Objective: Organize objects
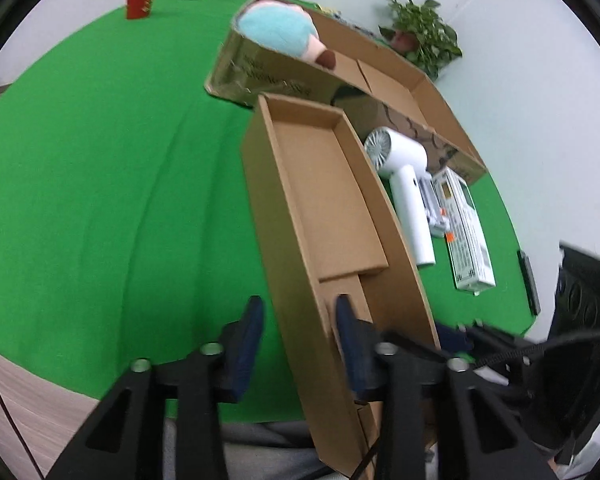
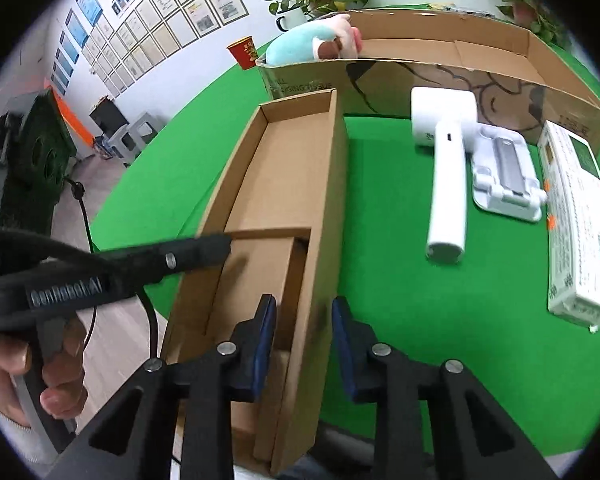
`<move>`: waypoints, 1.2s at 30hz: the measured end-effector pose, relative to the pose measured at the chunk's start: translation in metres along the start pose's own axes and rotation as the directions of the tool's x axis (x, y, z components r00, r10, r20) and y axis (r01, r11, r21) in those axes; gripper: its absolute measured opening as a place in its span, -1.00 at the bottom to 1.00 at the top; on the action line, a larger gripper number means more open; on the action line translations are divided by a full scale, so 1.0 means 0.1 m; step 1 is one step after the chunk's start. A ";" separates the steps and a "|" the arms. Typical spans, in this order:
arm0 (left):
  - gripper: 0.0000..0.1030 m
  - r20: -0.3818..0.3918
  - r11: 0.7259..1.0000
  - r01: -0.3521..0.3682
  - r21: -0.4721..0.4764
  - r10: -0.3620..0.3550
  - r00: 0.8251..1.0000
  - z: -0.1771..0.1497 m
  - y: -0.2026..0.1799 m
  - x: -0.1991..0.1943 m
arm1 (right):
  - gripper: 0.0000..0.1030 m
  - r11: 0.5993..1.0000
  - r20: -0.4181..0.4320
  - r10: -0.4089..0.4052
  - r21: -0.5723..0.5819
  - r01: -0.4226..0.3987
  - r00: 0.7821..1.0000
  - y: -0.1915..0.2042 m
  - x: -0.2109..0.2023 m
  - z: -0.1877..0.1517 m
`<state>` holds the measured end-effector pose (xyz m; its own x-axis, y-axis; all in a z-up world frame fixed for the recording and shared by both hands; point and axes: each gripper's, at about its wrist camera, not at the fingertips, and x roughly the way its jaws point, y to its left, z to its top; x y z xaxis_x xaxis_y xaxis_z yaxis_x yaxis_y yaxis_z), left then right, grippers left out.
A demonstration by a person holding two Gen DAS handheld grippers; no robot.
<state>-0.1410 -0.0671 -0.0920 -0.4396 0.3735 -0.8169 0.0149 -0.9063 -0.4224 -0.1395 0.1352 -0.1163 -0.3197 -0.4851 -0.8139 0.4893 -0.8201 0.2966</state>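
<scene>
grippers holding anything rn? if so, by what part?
Both straddle the long cardboard tray: left gripper over its left wall, right gripper over its right wall, at the near end. Contact isn't clear, so grip can't be confirmed.

In my right view a narrow box (image 2: 288, 184) runs up the frame's centre on the bench (image 2: 380, 280). Right of it lie a hair dryer (image 2: 446, 184), a holder (image 2: 504, 172) and a packet (image 2: 576, 216). A big carton (image 2: 440, 68) spans the top, with a plush toy (image 2: 320, 42) in its left end.
</scene>
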 end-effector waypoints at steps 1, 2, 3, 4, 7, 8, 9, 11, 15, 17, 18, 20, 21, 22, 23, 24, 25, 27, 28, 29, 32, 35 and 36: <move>-0.54 -0.002 1.000 0.004 0.003 -0.004 1.000 0.01 -0.01 0.01 | -0.44 1.000 0.005 -0.013 -0.013 0.013 1.000 0.01 0.02 0.03; -0.56 0.000 1.000 0.000 0.009 0.000 1.000 0.01 -0.03 0.02 | -0.49 0.999 0.012 -0.039 -0.030 0.039 0.999 0.02 0.04 0.06; -0.61 0.002 1.000 -0.005 0.015 0.005 1.000 0.01 -0.05 0.03 | -0.50 0.998 0.013 -0.059 -0.038 0.060 0.998 0.03 0.05 0.08; -0.62 0.002 1.000 -0.010 0.020 0.010 1.000 0.02 -0.06 0.04 | -0.52 0.997 0.012 -0.067 -0.040 0.068 0.998 0.03 0.07 0.10; -0.62 -0.001 1.000 -0.018 0.019 0.018 1.000 0.02 -0.07 0.04 | -0.71 0.994 0.007 -0.089 -0.058 0.089 0.996 0.05 0.11 0.13; -0.62 -0.005 1.000 -0.017 0.015 0.018 1.000 0.03 -0.07 0.04 | -0.71 0.993 0.006 -0.097 -0.062 0.097 0.995 0.06 0.13 0.12; -0.63 -0.006 1.000 -0.020 0.015 0.020 1.000 0.03 -0.07 0.04 | -0.71 0.992 0.005 -0.103 -0.066 0.103 0.995 0.06 0.13 0.12; -0.64 -0.008 0.999 -0.033 0.028 0.033 0.999 0.03 -0.10 0.04 | -0.72 0.991 0.004 -0.114 -0.073 0.114 0.993 0.07 0.12 0.11; -0.65 -0.001 0.998 -0.035 0.050 0.035 0.999 0.04 -0.16 0.02 | -0.73 0.992 0.000 -0.115 -0.051 0.115 0.993 0.03 0.07 0.09; -0.66 0.015 0.997 -0.029 0.068 0.028 0.999 0.04 -0.21 -0.04 | -0.73 0.989 0.029 -0.131 -0.058 0.133 0.991 0.07 0.01 0.09; -0.66 0.025 0.997 -0.025 0.071 0.023 0.999 0.05 -0.24 -0.08 | -0.73 0.988 0.045 -0.139 -0.057 0.142 0.989 0.08 -0.02 0.10; -0.67 0.052 0.996 -0.017 0.082 0.013 0.999 0.09 -0.29 -0.17 | -0.73 0.986 0.085 -0.153 -0.053 0.157 0.985 0.12 -0.12 0.11; -0.68 0.065 0.996 -0.018 0.093 0.012 0.998 0.12 -0.34 -0.21 | -0.73 0.986 0.104 -0.157 -0.047 0.163 0.982 0.13 -0.16 0.12; -0.68 0.079 0.994 -0.019 0.105 0.011 0.997 0.15 -0.38 -0.25 | -0.73 0.986 0.120 -0.159 -0.037 0.164 0.980 0.13 -0.21 0.14; -0.68 0.091 0.993 -0.019 0.114 0.008 0.996 0.18 -0.43 -0.28 | -0.73 0.986 0.137 -0.159 -0.022 0.164 0.978 0.11 -0.26 0.16; -0.68 0.112 0.991 -0.014 0.131 -0.001 0.994 0.23 -0.50 -0.34 | -0.73 0.986 0.157 -0.163 -0.014 0.167 0.974 0.10 -0.32 0.18; -0.69 0.129 0.989 -0.009 0.146 -0.010 0.992 0.27 -0.56 -0.38 | -0.73 0.985 0.183 -0.170 -0.008 0.175 0.968 0.10 -0.39 0.21; -0.69 0.174 0.982 -0.008 0.187 -0.026 0.984 0.40 -0.72 -0.49 | -0.73 0.980 0.246 -0.192 0.005 0.197 0.950 0.08 -0.54 0.28; -0.70 0.196 0.978 -0.012 0.208 -0.030 0.980 0.46 -0.80 -0.53 | -0.73 0.979 0.272 -0.200 0.013 0.205 0.941 0.06 -0.61 0.32; -0.70 0.217 0.973 -0.018 0.230 -0.033 0.976 0.53 -0.89 -0.57 | -0.73 0.976 0.303 -0.211 0.024 0.214 0.929 0.04 -0.68 0.39; -0.71 0.270 0.958 -0.031 0.287 -0.050 0.961 0.78 -1.12 -0.66 | -0.74 0.968 0.369 -0.245 0.038 0.249 0.896 -0.02 -0.85 0.58; -0.72 0.302 0.944 -0.029 0.328 -0.076 0.950 1.07 -1.35 -0.68 | -0.74 0.960 0.421 -0.273 0.057 0.275 0.865 -0.12 -0.97 0.82; -0.72 0.311 0.940 -0.030 0.340 -0.082 0.947 1.19 -1.42 -0.68 | -0.75 0.957 0.431 -0.281 0.061 0.283 0.857 -0.17 -1.00 0.91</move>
<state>-0.2203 0.0126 0.0702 -0.6965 0.3666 -0.6168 -0.2784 -0.9304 -0.2386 -0.1895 0.1699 0.0051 -0.7616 -0.3164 -0.5656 0.3282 -0.9408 0.0843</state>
